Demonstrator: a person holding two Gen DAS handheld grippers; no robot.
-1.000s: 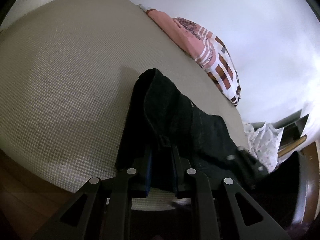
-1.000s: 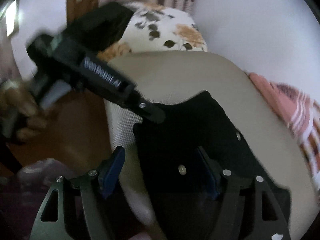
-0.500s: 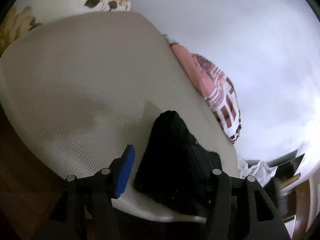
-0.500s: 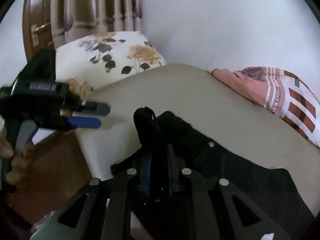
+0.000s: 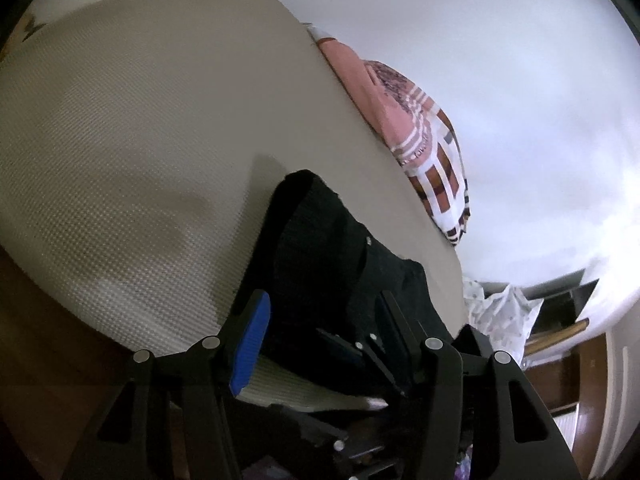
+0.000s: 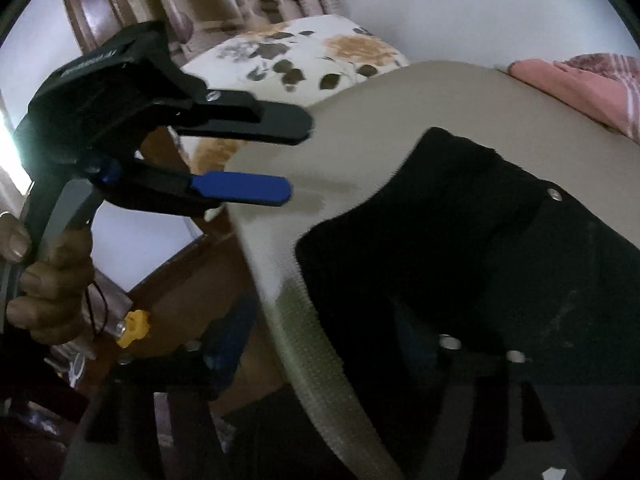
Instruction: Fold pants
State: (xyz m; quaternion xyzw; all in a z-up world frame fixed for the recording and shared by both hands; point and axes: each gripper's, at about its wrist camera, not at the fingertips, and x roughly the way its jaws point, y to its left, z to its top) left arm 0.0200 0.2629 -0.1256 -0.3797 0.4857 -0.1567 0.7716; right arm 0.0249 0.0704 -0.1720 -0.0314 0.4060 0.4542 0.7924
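The black pants lie on the near corner of the beige mattress, one end bunched into a raised fold, the rest spread flat toward the edge. A second ago the left gripper was pinched tight on that bunched end; now its blue-padded fingers stand apart, the cloth loose between them. The right gripper clamped the fabric half a second back and its jaws have just been opening again, straddling the pants' near edge without pressing. A hand holds the left gripper's handle. A striped pink pillow sits far right.
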